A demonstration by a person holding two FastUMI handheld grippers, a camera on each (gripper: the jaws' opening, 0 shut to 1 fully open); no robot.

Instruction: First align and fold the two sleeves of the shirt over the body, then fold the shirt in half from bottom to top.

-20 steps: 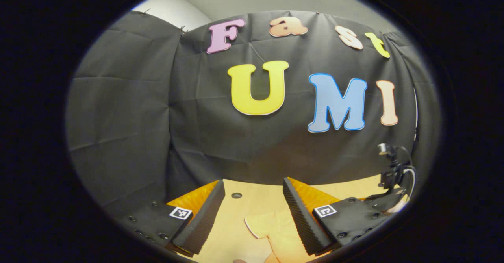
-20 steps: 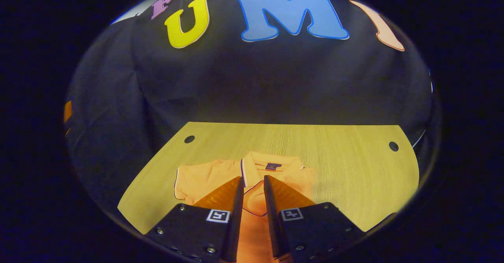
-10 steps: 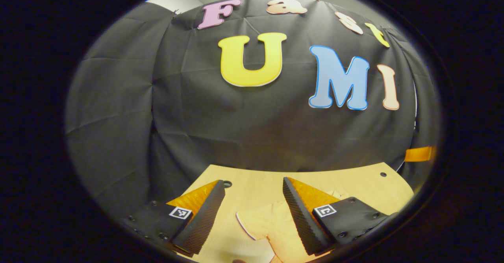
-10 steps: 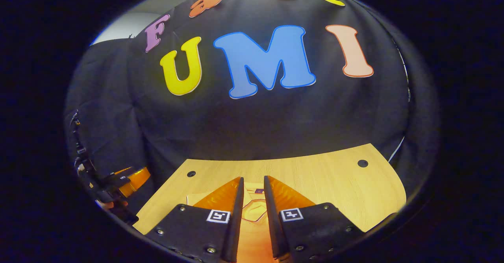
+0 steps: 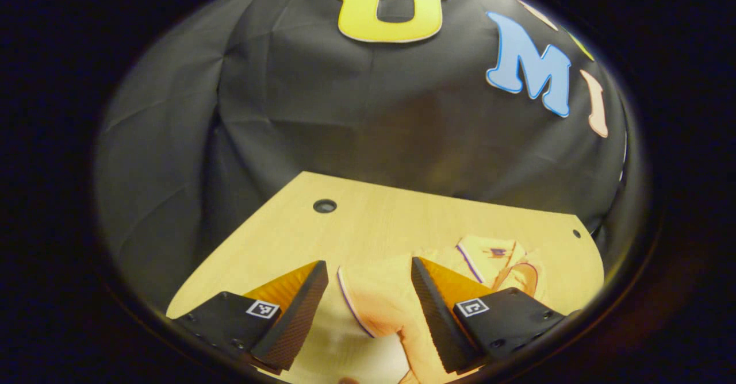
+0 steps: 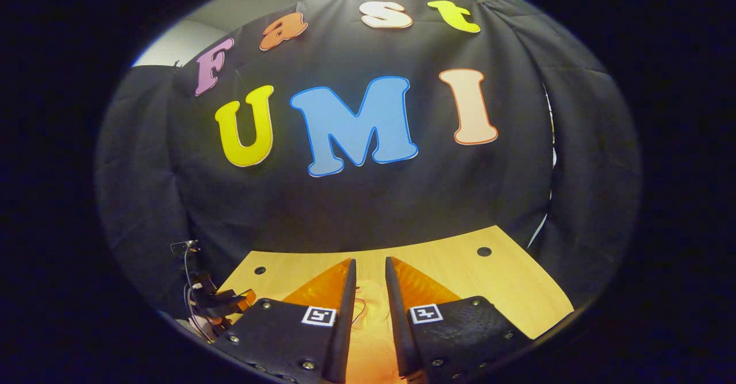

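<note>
The orange polo shirt lies flat on the wooden table (image 5: 276,240). Its left sleeve (image 5: 374,298), edged with a thin purple trim, lies between the fingers of my left gripper (image 5: 368,262), which hovers open above it. The collar (image 5: 489,253) and neck opening (image 5: 522,275) lie to the right of that gripper. My right gripper (image 6: 370,260) has its fingers a narrow gap apart, with orange shirt cloth (image 6: 368,329) in the gap. The left gripper (image 6: 221,303) shows at the far left of the right gripper view.
The table (image 6: 512,286) has small round holes near its far corners (image 5: 325,206) (image 5: 576,233) (image 6: 484,252). The black cloth wall stands right behind its far edge. Bare wood stretches beyond the shirt towards the wall.
The left gripper has tipped down and moved over the left sleeve, still open. The right gripper view has tilted up from the shirt towards the wall, its narrow gap unchanged.
</note>
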